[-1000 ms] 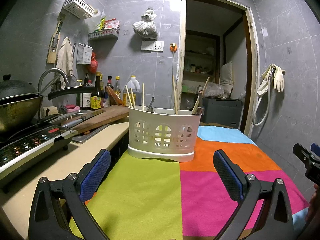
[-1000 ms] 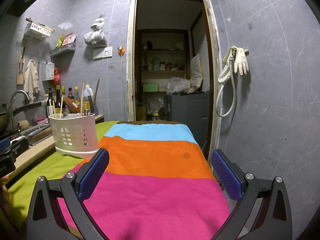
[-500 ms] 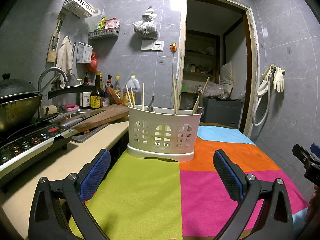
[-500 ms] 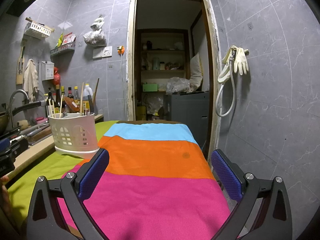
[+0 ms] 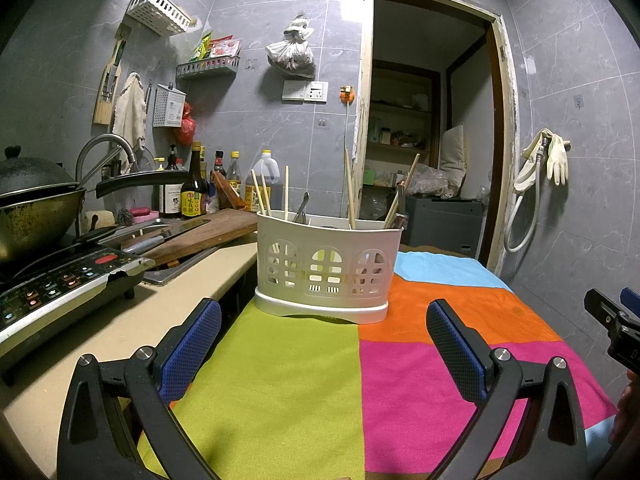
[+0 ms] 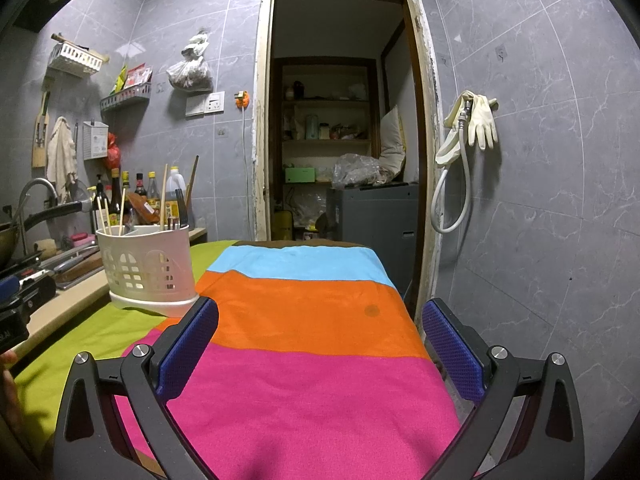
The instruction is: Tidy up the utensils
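While chopsticks (image 5: 285, 192) stand sorted in the caddy (image 5: 328, 272), we hold the left hand-held gripper (image 5: 324, 352) and right hand-held gripper (image 6: 320, 356) apart, empty, near the cloth (image 6: 320, 392).

Both grippers held level, jaws spread wide, nothing between the pads.

The left gripper (image 5: 324, 334) points toward 12 o'clock, its blue pads (image 5: 191, 346) far apart at 7 and 5 o'clock of its own view; the right gripper (image 5: 612, 316) shows at 3 o'clock there. In the right wrist view, the right gripper (image 6: 320, 338) likewise gapes, and the left one sits at 9 o'clock.
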{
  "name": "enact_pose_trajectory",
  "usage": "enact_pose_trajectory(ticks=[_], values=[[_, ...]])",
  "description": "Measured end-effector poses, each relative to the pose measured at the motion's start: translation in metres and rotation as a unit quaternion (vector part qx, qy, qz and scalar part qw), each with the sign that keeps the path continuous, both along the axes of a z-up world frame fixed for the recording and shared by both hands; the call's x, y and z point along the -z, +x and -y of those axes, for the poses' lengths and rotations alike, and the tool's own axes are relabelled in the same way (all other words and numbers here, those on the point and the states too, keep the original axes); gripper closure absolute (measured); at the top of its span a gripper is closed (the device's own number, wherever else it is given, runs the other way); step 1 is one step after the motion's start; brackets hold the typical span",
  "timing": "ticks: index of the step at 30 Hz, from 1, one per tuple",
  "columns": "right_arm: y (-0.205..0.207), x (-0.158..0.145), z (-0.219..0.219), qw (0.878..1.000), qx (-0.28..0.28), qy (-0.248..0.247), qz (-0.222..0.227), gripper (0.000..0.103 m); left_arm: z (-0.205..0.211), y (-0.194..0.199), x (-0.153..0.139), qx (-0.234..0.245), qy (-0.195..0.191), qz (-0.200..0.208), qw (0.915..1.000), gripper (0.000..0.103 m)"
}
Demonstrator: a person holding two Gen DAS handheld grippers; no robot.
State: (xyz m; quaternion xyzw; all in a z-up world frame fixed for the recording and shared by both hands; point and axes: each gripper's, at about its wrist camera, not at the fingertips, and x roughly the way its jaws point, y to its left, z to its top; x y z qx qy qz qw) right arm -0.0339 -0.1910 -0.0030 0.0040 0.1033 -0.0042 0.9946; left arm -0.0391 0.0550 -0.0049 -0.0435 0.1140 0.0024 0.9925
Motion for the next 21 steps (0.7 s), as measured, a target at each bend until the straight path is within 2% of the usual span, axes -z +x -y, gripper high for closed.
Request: enact_pose_trajectory(ticks=[21], values=[[0.0020, 0.0018, -0.0012, 1.000, 0.001, 0.000, -0.003, 0.000, -0.0003, 0.0010, 0.0007, 0.003, -0.001, 0.001, 1.0000, 0.002]])
